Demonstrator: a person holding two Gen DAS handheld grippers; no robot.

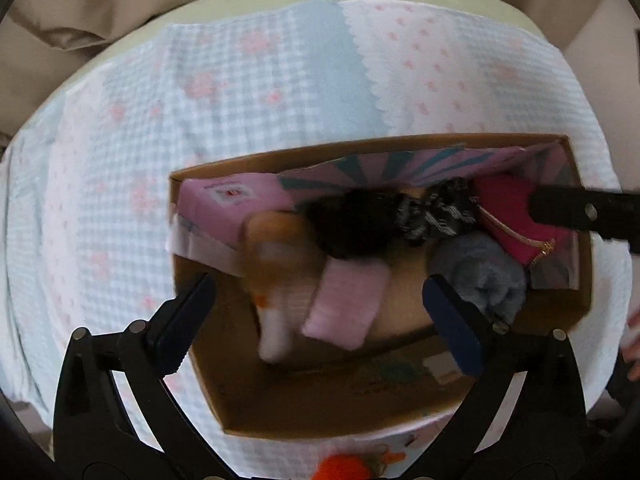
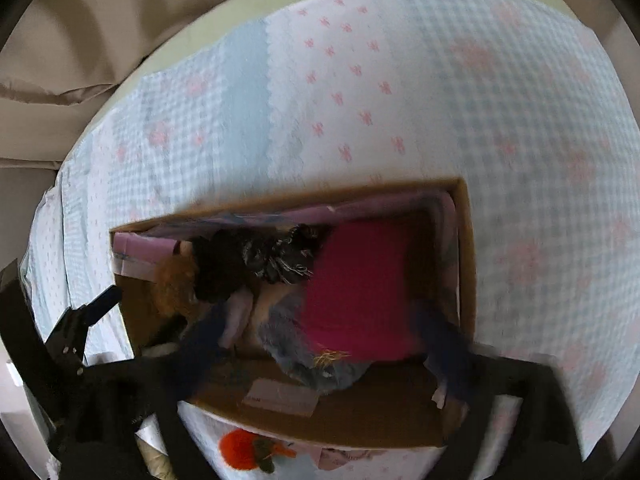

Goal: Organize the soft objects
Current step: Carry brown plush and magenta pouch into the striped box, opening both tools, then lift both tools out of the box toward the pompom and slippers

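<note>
box: cardboard box is sitting on the gingham bedspread, directly under and ahead of both grippers.
left gripper: left gripper is hovering over the box's near-left half, fingers spread wide, holding nothing.
right gripper: right gripper is hanging over the box's right half, fingers apart, straddling the magenta cloth; view is blurred, so contact is unclear, but nothing looks clamped.
in box: pink folded cloth is lying just ahead between the left fingers; orange-and-white sock is beside it to the left; black fuzzy item is farther ahead; grey-blue rolled towel is by the left gripper's right finger.
left over: orange plush toy is lying outside, behind the box's near wall, below both grippers.
progress: judging mostly done; the plush is looking like the remaining item.
</note>
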